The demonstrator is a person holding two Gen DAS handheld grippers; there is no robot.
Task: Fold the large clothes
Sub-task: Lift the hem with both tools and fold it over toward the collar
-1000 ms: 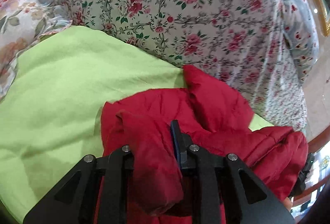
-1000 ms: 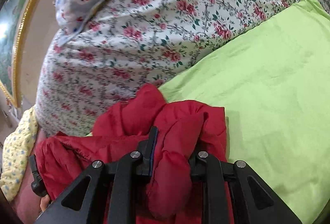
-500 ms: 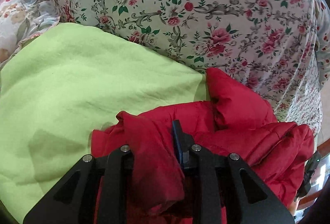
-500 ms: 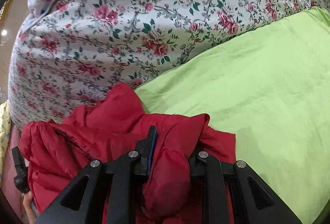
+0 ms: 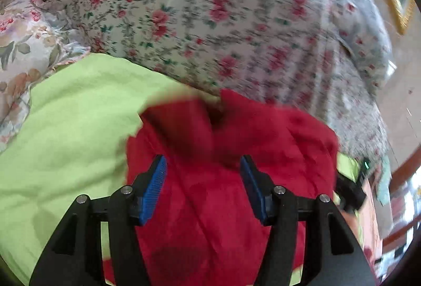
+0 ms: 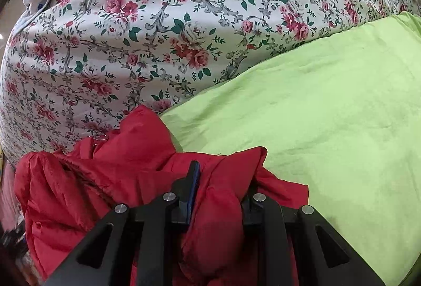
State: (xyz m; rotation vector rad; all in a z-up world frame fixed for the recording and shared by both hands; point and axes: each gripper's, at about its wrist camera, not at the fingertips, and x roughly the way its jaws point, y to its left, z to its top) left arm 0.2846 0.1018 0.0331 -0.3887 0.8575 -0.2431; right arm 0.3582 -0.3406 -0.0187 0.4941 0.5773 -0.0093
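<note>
Your left hand-held gripper (image 5: 202,178) has just been opening: half a second ago it pinched a bunch of the red jacket (image 5: 236,154), and now its blue pads (image 5: 155,188) stand wide apart with the red cloth lying loose below and between them, not pressed. So this side of the fold is released, and the jacket rests on the green sheet (image 5: 65,128) directly under and ahead of that gripper. Your right hand-held gripper (image 6: 218,196) is narrow and holds a thick roll of the same jacket between its jaws; I judge that this side must be set down next before the fold is complete.

Ahead of both grippers the big flowered quilt (image 6: 184,35) rises like a wall, touching the far edge of the jacket, so there is little room to push the fold forward. Left of the left gripper a flowered pillow (image 5: 23,49) lies, well apart. The left view is blurred, so small creases I cannot tell.
</note>
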